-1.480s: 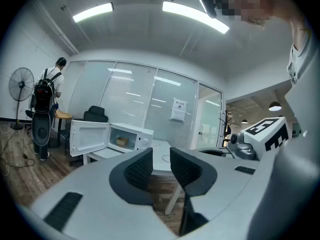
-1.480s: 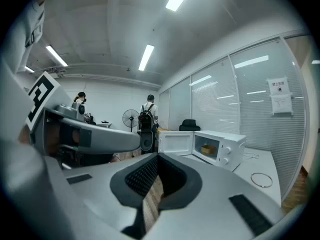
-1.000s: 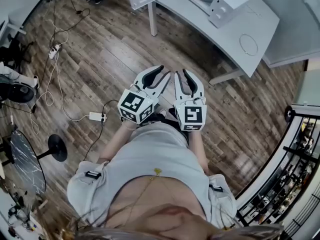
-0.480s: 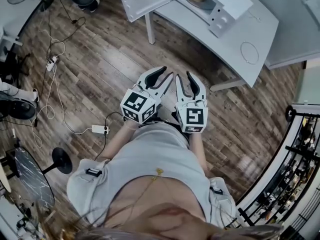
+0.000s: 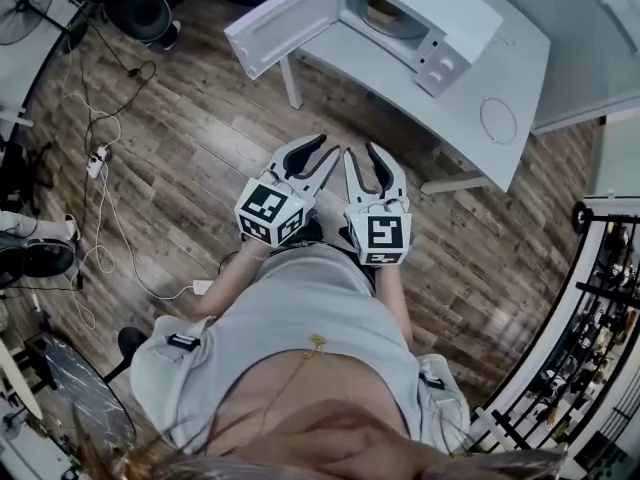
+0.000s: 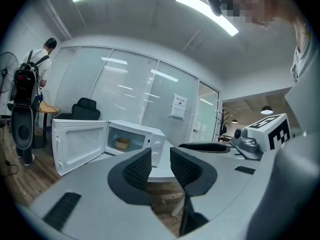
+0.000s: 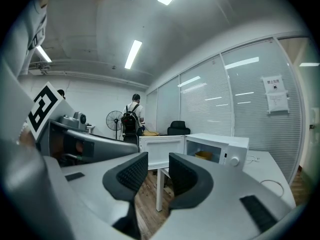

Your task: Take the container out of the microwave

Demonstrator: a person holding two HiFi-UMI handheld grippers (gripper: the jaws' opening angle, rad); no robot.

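A white microwave (image 5: 440, 13) stands on a white table (image 5: 500, 78) at the top of the head view, its door (image 5: 285, 23) swung wide open to the left. Inside sits a small tan container (image 5: 383, 10), also visible in the left gripper view (image 6: 121, 143) and the right gripper view (image 7: 204, 155). My left gripper (image 5: 322, 151) and right gripper (image 5: 365, 154) are held side by side at waist height, well short of the table. Each one's jaws stand a little apart with nothing between them (image 6: 160, 161) (image 7: 157, 171).
Cables and a power strip (image 5: 200, 288) trail over the wooden floor at left, near a floor fan (image 5: 140, 8). A person with a backpack (image 6: 30, 79) stands far left beside a black chair (image 6: 85, 109). A black railing (image 5: 600, 348) runs along the right.
The microwave and table have slid lower and larger in the head view, so the person has stepped closer. Both grippers keep the same pose and jaw gap.
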